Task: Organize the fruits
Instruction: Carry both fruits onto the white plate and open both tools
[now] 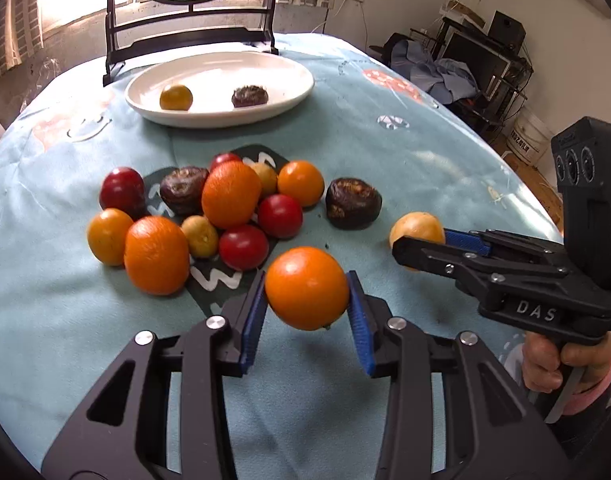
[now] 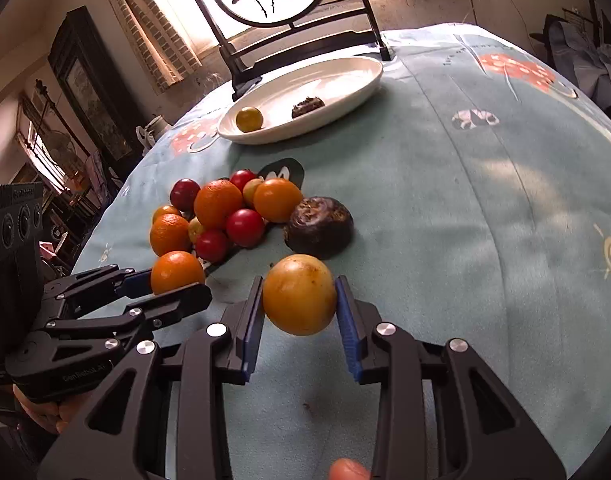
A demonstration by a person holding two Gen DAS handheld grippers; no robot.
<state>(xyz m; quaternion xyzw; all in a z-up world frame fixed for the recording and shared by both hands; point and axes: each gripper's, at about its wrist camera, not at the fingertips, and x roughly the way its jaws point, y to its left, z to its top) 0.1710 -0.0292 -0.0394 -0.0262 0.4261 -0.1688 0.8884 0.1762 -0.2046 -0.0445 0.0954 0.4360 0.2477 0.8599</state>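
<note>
The left gripper (image 1: 307, 300) has its blue pads closed against both sides of an orange (image 1: 306, 288), held just above the light blue tablecloth (image 1: 425, 168) at the near edge of the fruit pile (image 1: 209, 216). The right gripper (image 2: 299, 306) likewise clamps a yellow-brown round fruit (image 2: 299, 294), lifted near a dark wrinkled fruit (image 2: 318, 227) that lies at the right of the pile. Oranges, red fruits and small yellow-green ones lie heaped together left of centre. Farther back, a white oval plate (image 1: 289, 68) holds one small yellow-green fruit (image 1: 176, 97) and one dark fruit (image 1: 249, 96), apart from each other.
</note>
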